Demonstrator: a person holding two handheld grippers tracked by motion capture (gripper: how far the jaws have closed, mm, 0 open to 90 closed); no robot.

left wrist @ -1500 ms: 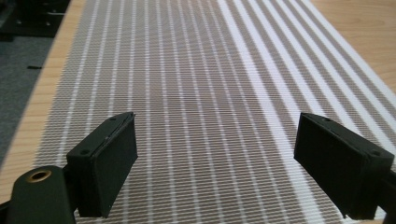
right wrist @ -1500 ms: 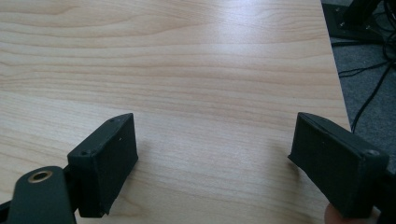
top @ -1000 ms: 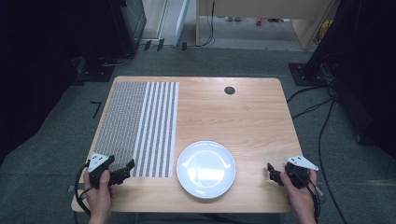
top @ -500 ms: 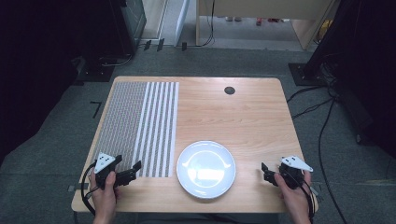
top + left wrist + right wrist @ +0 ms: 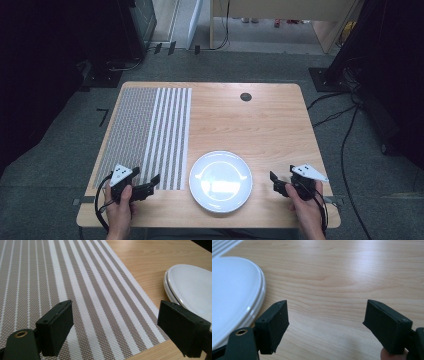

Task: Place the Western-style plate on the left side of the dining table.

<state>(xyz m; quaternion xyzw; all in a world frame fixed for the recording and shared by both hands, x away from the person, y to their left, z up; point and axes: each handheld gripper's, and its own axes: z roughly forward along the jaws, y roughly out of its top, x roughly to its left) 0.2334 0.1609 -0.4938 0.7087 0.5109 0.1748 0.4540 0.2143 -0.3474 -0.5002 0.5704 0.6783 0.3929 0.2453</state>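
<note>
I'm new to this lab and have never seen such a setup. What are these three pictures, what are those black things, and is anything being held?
There is no robot here: a person holds a hand tool with two black jaws in each hand. The high view looks down on the wooden table from above the person. There the left tongs sit over the near corner of a striped placemat, and the right tongs sit to the right of a white plate. The other two pictures come from small cameras riding on each tool, looking along its jaws. In the left gripper view the jaws stand wide apart above the mat; in the right gripper view they stand apart over bare wood beside the plate, having just closed slightly. Nothing is held.
</note>
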